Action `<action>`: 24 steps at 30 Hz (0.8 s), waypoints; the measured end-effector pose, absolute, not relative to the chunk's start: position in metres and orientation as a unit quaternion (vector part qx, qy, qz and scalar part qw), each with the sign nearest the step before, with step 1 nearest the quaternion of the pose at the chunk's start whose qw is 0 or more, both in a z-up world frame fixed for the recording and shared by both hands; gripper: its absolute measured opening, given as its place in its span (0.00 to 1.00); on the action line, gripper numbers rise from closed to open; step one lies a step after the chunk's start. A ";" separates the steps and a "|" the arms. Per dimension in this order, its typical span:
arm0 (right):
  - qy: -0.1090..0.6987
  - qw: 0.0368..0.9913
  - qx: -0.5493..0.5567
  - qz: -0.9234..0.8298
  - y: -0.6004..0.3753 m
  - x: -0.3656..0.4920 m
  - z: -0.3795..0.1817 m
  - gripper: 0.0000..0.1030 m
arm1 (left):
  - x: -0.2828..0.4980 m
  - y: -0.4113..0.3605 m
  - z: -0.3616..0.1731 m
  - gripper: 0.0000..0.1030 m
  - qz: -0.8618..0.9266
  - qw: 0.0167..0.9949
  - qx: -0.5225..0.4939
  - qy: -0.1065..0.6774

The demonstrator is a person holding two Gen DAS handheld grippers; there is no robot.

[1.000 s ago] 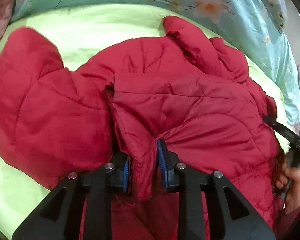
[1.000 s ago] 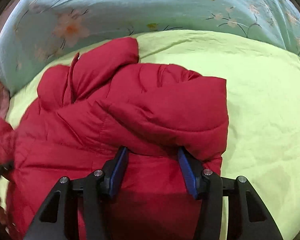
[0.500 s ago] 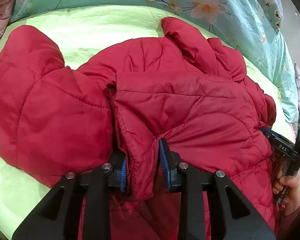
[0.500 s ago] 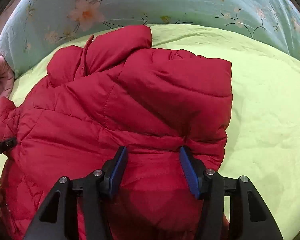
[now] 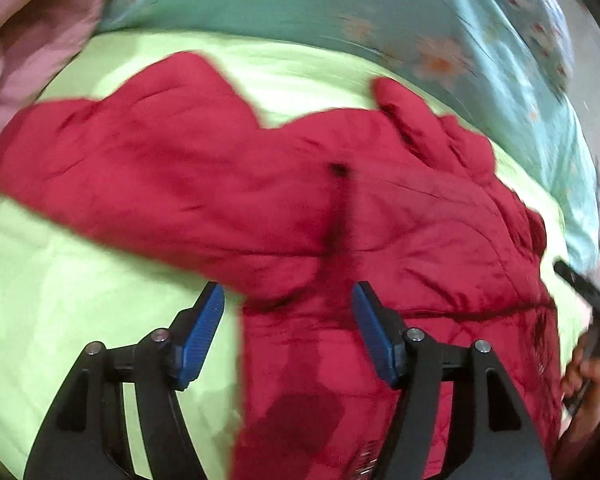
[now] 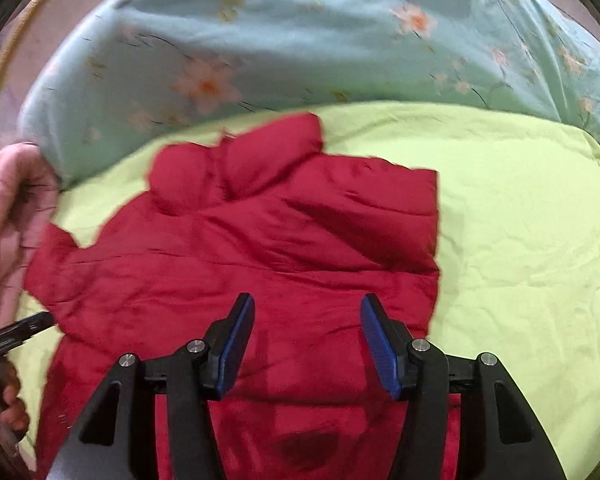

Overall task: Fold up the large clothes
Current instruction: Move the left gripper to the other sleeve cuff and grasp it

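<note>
Red puffer jacket (image 6: 260, 264) is laid flat on the green bed sheet (image 6: 520, 240); right sleeve is seen folded in, left sleeve (image 5: 120, 168) spread out, judged unfolded. Left gripper (image 5: 288, 332) and right gripper (image 6: 306, 344): fingers wide, nothing held.

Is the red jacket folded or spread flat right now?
Partly folded: the red jacket has one sleeve folded across its body, the other still spread out sideways.
</note>
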State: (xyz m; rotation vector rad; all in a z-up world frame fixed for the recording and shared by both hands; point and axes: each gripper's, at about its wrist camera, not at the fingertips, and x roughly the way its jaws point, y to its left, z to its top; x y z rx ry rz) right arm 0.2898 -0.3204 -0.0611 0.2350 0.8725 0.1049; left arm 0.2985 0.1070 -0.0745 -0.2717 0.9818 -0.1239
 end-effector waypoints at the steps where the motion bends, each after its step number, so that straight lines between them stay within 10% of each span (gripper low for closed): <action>1: 0.419 0.898 0.116 0.065 -0.314 0.286 -0.058 0.55 | 0.296 0.120 -0.076 0.64 -0.047 0.871 -0.142 0.468; 24: 0.437 0.877 0.113 0.165 -0.253 0.248 -0.058 0.56 | 0.335 0.308 -0.139 0.65 0.070 0.815 -0.431 0.381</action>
